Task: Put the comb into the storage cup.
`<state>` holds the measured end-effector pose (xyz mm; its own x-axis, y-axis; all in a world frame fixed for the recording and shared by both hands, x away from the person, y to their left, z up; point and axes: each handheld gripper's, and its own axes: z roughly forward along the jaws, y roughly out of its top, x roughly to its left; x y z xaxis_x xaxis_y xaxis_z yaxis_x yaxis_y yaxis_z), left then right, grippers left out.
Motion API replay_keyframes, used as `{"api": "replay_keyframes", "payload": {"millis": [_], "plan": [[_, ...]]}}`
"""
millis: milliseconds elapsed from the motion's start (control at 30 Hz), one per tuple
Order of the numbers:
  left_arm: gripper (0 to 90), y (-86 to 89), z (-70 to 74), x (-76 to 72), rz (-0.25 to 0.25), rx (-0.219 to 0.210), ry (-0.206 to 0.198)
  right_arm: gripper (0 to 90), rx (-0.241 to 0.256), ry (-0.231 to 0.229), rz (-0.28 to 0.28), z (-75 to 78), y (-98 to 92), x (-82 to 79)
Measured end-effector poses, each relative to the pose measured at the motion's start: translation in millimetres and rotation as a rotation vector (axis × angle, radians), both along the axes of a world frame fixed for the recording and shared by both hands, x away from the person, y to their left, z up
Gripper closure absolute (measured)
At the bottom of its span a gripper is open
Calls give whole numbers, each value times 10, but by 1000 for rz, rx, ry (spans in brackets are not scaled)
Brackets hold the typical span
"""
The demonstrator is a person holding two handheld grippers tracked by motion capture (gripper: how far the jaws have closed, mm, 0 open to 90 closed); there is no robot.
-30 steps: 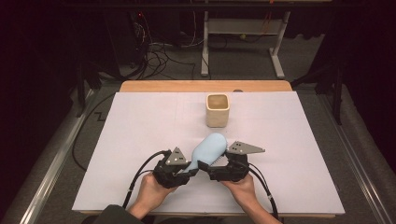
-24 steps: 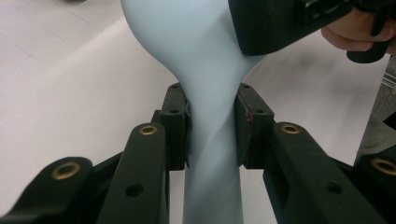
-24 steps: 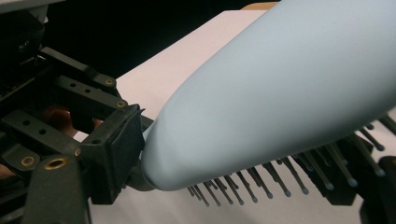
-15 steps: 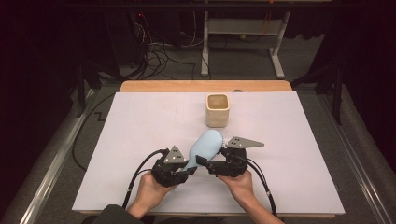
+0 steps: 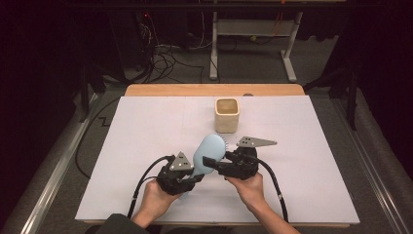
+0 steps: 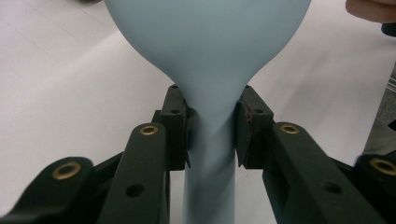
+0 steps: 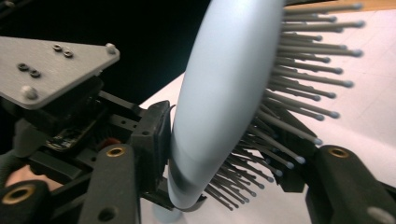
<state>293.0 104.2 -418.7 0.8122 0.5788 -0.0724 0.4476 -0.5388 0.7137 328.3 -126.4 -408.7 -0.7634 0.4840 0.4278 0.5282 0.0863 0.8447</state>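
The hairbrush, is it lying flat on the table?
No, the hairbrush is held up off the table, both grippers clamped on it.

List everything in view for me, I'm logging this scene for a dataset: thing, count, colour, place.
Hairbrush: 1, pale blue with grey bristles, lifted over the near middle of the table, held by both grippers.
Cup: 1, cream, squarish, upright on the far middle of the sheet.
Sheet: 1, white, covering most of the table.
Table: 1, wood edge showing at the far side.
Frame legs: white, on the floor beyond the table, beside dark cables.
Left gripper: 1, black, jaws clamped on the brush's neck.
Right gripper: 1, black, jaws around the brush's head.
Hands: 2, at the near edge.
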Motion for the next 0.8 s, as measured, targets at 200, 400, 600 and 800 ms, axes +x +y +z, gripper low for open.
{"api": "replay_keyframes", "payload": {"millis": [200,400,600,800], "plan": [[698,3,5,-9,-6,-8,2,528,4,21,38,37,-1,7],[698,20,20,-13,-13,-27,7,547,-3,27,55,89,12,4],[680,43,27,-29,-16,-40,-3,561,-7,27,71,135,21,-5],[559,70,23,-25,-13,-54,7,564,-7,16,62,185,-36,-3]]}}
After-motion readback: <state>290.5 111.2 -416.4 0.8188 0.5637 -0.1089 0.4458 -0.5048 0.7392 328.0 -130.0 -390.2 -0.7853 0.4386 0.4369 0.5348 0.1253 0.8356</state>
